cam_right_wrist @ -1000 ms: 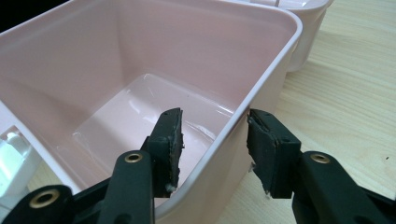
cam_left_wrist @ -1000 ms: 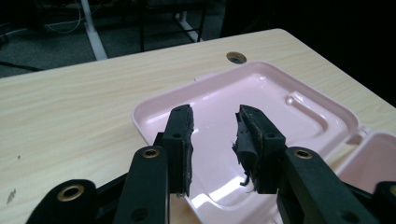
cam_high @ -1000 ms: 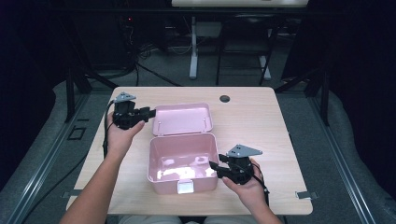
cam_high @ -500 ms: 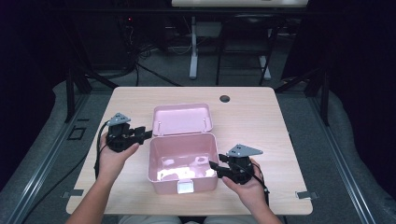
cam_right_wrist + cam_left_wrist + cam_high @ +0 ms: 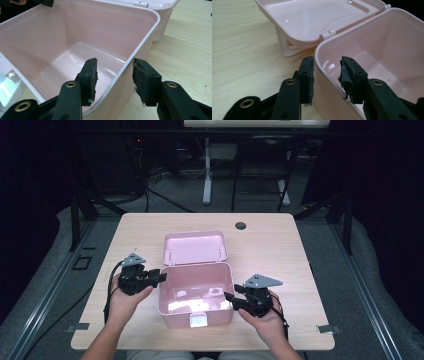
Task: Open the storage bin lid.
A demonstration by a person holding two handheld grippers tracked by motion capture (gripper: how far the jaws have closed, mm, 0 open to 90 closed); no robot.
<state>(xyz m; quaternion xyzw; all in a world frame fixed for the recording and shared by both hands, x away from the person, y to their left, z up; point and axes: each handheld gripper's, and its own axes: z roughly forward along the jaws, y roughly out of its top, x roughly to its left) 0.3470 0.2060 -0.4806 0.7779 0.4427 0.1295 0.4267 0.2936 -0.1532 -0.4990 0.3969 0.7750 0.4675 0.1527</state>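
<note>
a pale pink plastic box (image 5: 196,295) stands open and empty near the front of the wooden surface (image 5: 280,250), its hinged lid (image 5: 194,247) laid back flat behind it.

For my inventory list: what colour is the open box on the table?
The box is pale pink, clearest in the high view.

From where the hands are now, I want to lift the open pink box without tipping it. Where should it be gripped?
Grip the pink box by its thin upright side walls, one claw per side, coming in from the left and right. The left claw and right claw each straddle a rim, one jaw inside and one outside, not yet clamped. The flung-back lid blocks the rear and probably weights it.
</note>
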